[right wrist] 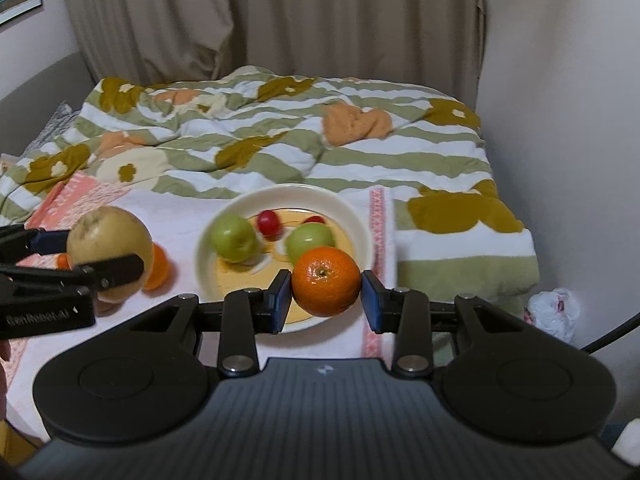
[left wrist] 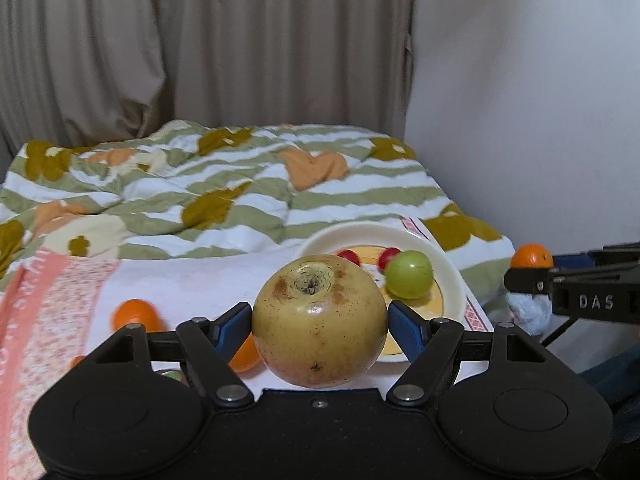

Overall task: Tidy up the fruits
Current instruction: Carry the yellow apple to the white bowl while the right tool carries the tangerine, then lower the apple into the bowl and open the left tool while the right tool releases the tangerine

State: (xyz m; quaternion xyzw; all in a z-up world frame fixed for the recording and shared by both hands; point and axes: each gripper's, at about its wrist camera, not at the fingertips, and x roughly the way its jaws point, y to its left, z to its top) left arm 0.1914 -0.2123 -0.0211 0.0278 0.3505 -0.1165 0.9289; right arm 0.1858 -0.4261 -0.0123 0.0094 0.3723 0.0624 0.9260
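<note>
My left gripper [left wrist: 319, 322] is shut on a yellow apple [left wrist: 319, 320] and holds it above the white towel [left wrist: 192, 280], left of the plate; it also shows in the right wrist view [right wrist: 108, 246]. My right gripper [right wrist: 326, 290] is shut on an orange [right wrist: 326, 280] over the near rim of the cream plate [right wrist: 360, 220]. The plate holds two green apples [right wrist: 234, 238] [right wrist: 310, 240] and small red fruits [right wrist: 268, 221]. More oranges [left wrist: 134, 314] lie on the towel by the left gripper.
The towel lies on a bed with a striped flowered quilt [right wrist: 280, 140]. A curtain [right wrist: 280, 12] hangs behind and a white wall [right wrist: 568, 80] stands at the right. A white plastic bag [right wrist: 554, 312] lies on the floor at the bed's right.
</note>
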